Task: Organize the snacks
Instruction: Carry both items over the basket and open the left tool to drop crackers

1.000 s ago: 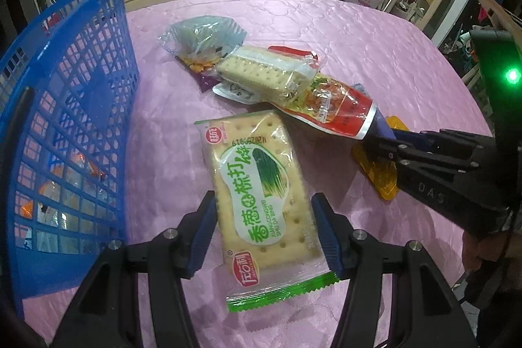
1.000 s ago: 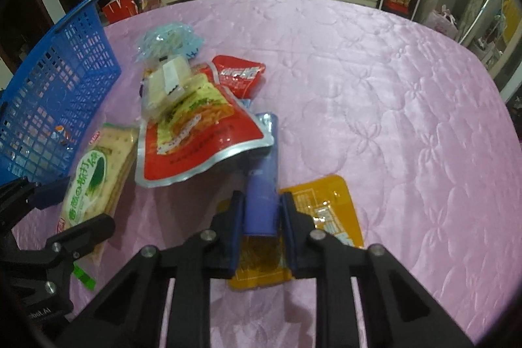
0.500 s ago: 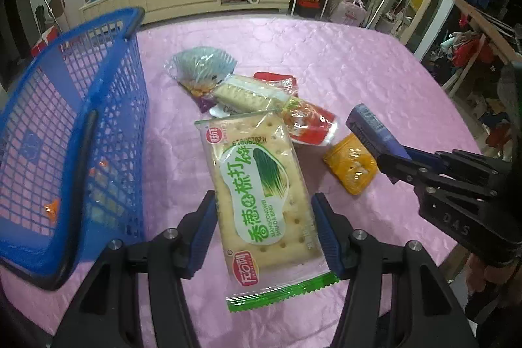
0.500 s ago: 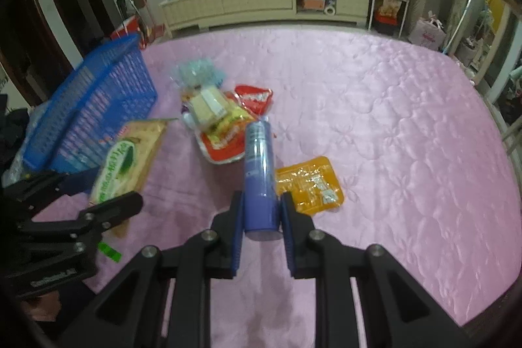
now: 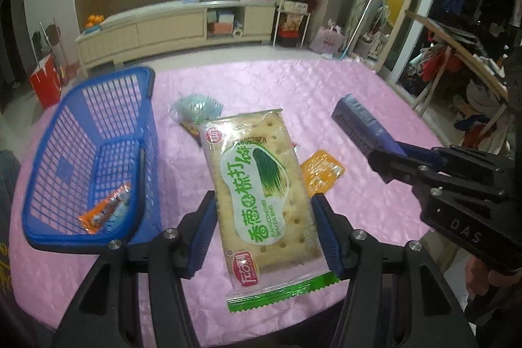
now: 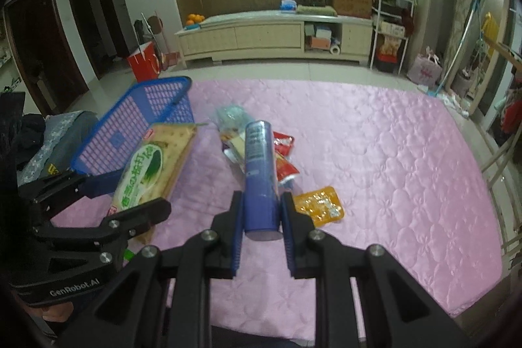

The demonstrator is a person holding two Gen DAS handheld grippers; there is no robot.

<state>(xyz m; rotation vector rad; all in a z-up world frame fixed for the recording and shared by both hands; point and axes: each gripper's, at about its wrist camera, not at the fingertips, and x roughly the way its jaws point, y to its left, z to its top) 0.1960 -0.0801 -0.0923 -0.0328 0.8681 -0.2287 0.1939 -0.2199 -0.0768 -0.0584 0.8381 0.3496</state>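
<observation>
My left gripper (image 5: 264,230) is shut on a green-and-white cracker pack (image 5: 261,185) and holds it high above the pink table; the pack also shows in the right wrist view (image 6: 153,165). My right gripper (image 6: 261,214) is shut on a blue snack tube (image 6: 259,172), also lifted; the tube shows at the right of the left wrist view (image 5: 362,126). A blue basket (image 5: 98,158) stands at the left with one orange packet (image 5: 104,211) inside. A pile of snacks (image 6: 280,152) and an orange packet (image 6: 318,204) lie on the table.
The pink quilted table (image 6: 391,168) ends at a front edge close below the grippers. A teal bag (image 5: 195,110) lies beside the basket. A low cabinet (image 6: 261,35) and shelves (image 6: 391,22) stand across the floor beyond the table.
Both grippers have risen well above the table with their snacks. The table and basket look smaller and farther, and the basket's inside has come into view.
</observation>
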